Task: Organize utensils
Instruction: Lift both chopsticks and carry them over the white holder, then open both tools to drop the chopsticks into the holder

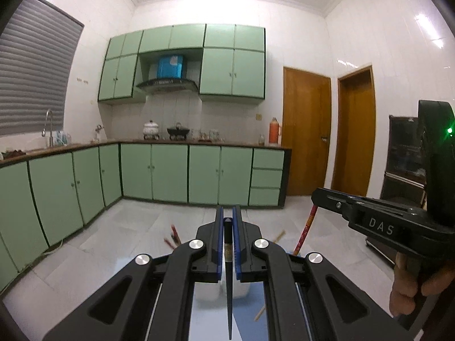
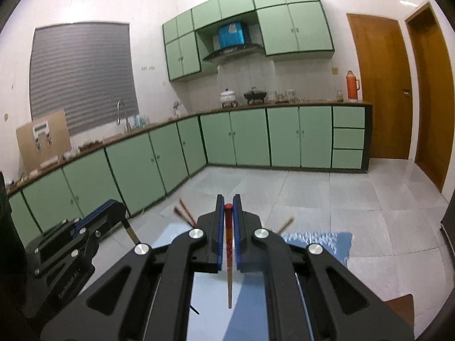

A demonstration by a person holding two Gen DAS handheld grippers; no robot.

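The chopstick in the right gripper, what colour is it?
The chopstick is red at its top end, fading to brown toward the tip; the right wrist view shows it best.

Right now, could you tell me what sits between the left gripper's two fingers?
A black chopstick is pinched between the left gripper fingers, pointing down; the left wrist view shows it.

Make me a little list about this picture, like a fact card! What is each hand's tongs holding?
Place: kitchen with green cabinets
Left tongs: shut on a black chopstick
Right tongs: shut on a red chopstick
Both chopsticks: thick end up, thin end pointing down
Below: more chopsticks sticking up, a blue cloth
Far counter: orange flask, white pot
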